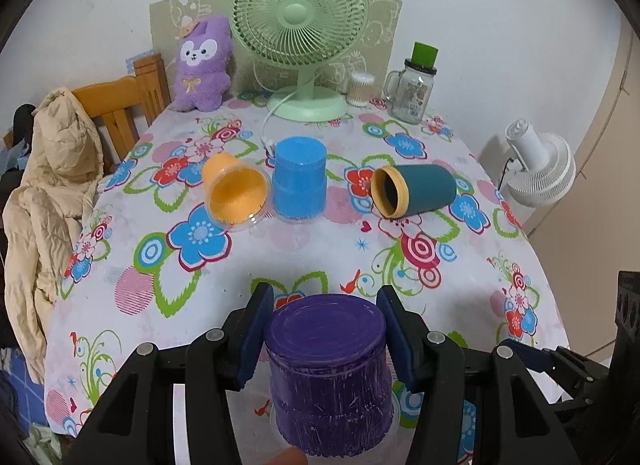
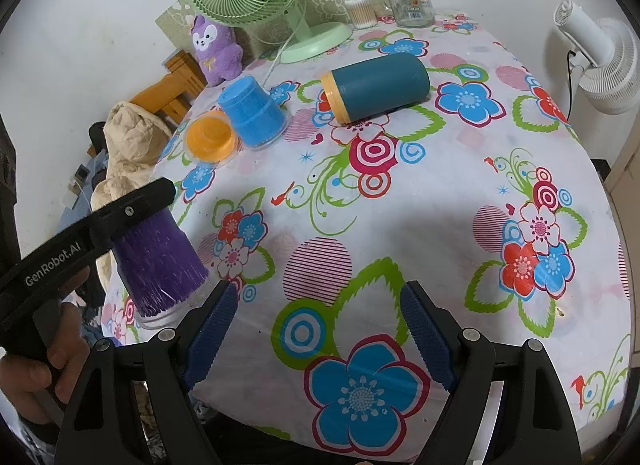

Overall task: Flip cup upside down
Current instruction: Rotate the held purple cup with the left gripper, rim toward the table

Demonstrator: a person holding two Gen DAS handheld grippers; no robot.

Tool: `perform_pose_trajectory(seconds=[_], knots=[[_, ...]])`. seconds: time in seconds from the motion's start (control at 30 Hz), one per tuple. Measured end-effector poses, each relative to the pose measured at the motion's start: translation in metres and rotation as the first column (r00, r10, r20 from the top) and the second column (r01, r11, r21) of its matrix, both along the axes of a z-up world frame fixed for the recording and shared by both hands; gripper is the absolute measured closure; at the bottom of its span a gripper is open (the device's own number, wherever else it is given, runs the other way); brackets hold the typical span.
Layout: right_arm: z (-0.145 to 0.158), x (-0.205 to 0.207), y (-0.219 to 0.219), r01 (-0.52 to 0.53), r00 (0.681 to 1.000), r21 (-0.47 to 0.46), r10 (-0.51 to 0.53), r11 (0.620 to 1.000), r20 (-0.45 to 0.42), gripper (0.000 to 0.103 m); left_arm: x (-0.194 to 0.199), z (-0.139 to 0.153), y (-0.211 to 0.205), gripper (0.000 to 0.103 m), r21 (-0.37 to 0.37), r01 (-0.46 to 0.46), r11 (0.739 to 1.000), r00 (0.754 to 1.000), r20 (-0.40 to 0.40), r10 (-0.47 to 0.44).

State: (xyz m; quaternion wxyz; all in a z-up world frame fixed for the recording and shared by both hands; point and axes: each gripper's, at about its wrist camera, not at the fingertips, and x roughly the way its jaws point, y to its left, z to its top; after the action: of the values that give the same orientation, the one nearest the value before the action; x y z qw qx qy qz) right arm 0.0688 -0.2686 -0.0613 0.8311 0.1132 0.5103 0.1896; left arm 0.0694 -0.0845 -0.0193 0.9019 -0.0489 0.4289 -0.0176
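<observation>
A purple cup (image 1: pixel 328 377) stands upside down at the table's near edge, between the blue pads of my left gripper (image 1: pixel 326 339); the pads touch or nearly touch its sides. In the right wrist view the purple cup (image 2: pixel 158 269) sits rim down under the left gripper (image 2: pixel 132 205). My right gripper (image 2: pixel 320 331) is open and empty over the tablecloth. A blue cup (image 1: pixel 299 179) stands upside down. An orange cup (image 1: pixel 234 193) and a teal cup (image 1: pixel 412 189) lie on their sides.
The floral tablecloth (image 1: pixel 320 249) covers the table. A green fan (image 1: pixel 302 29), purple plush (image 1: pixel 202 65), cotton swab jar (image 1: pixel 360 89) and glass mug (image 1: pixel 412 93) stand at the back. A chair with a jacket (image 1: pixel 52 169) is left, a white fan (image 1: pixel 536 163) right.
</observation>
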Motion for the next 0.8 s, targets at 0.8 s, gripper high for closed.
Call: perform_pose_trajectory(seconds=[0.8], knots=[[-0.0042, -0.0015, 0.0076, -0.008, 1.0, -0.019, 0.007, 1.0, -0.005, 0.018, -0.0086, -0.0011, 0.0064, 0.047, -0.029, -0.034, 0.999, 0.996, 0.087, 0.036]])
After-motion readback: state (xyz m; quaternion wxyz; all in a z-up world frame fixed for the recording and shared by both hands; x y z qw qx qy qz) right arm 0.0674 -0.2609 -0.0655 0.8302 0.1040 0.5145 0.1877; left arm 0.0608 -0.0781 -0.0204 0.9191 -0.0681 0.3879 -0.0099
